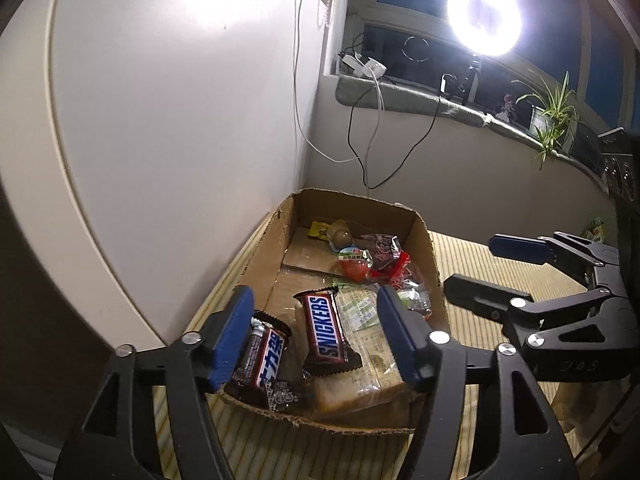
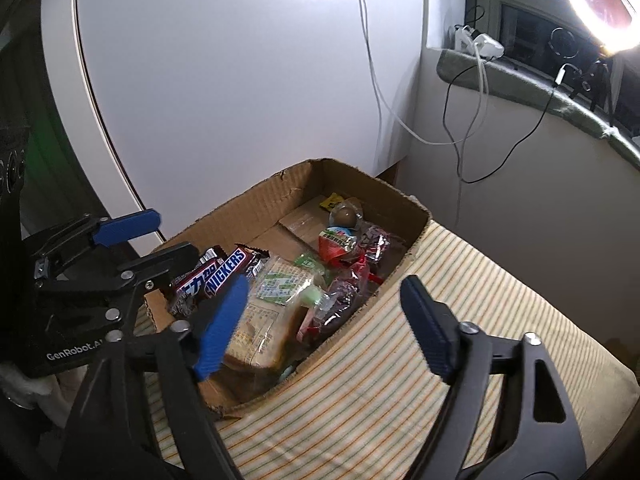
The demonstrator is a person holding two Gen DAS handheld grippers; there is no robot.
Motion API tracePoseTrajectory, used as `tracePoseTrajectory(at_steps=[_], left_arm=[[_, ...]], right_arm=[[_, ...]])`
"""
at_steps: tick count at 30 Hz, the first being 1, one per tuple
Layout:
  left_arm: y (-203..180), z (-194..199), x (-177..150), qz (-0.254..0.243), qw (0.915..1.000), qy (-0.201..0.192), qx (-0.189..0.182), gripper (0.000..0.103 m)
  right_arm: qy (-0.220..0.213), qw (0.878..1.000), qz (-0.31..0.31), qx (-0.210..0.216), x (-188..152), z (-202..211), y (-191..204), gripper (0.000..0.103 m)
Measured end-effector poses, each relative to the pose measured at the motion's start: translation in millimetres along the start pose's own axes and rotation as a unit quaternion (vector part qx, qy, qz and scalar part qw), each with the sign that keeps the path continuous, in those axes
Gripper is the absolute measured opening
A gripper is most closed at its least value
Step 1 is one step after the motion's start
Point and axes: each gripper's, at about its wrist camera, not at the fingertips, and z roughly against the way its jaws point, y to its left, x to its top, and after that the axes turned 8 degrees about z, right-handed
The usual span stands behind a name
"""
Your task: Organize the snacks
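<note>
An open cardboard box (image 1: 420, 248) (image 2: 256, 200) sits on a striped cloth. Inside lie a Snickers bar (image 1: 325, 330) (image 2: 226, 271), a second chocolate bar (image 1: 266, 362) (image 2: 192, 286), a wrapped sandwich (image 1: 366, 354) (image 2: 264, 320), a red chocolate egg (image 1: 354, 262) (image 2: 336, 242), a brown ball (image 1: 340, 235) (image 2: 345, 215) and red-wrapped sweets (image 1: 394, 266) (image 2: 352, 280). My left gripper (image 1: 316, 332) is open and empty above the box's near end. My right gripper (image 2: 324, 324) is open and empty over the box's right wall. Each shows in the other's view: right (image 1: 492, 268), left (image 2: 168, 240).
The striped cloth (image 2: 400, 380) covers the surface under and right of the box. A white panel (image 1: 180, 120) stands behind the box. Cables (image 1: 360, 140) hang from a windowsill holding a ring light (image 1: 484, 20) and a plant (image 1: 554, 116).
</note>
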Motion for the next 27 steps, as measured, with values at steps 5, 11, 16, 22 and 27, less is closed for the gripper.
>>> tracePoseTrajectory(at_steps=[5, 11, 16, 22, 27], left_arm=[[-0.1, 11.0, -4.2, 0.007, 0.9999, -0.004, 0.008, 0.072], [-5.6, 24.6, -9.2, 0.005, 0.9993, -0.012, 0.034, 0.076], [-11.0, 37.2, -16.4, 0.007, 0.9985, -0.027, 0.048, 0.081], [-13.1, 47.9, -23.2, 0.016, 0.9981, -0.029, 0.052, 0.081], [-19.6, 54.0, -26.8, 0.01, 0.9983, -0.03, 0.048, 0.081]], right_arm=[[-0.011, 1.0, -0.013, -0.016, -5.2, 13.4, -3.3, 0.087], [-0.03, 0.998, -0.025, -0.046, -14.1, 35.1, -5.4, 0.093], [-0.035, 0.997, -0.026, -0.062, -20.6, 47.4, -3.6, 0.093], [-0.048, 0.995, -0.044, -0.081, -33.3, 65.5, -5.1, 0.103], [-0.053, 0.993, -0.057, -0.09, -44.8, 78.5, -9.0, 0.103]])
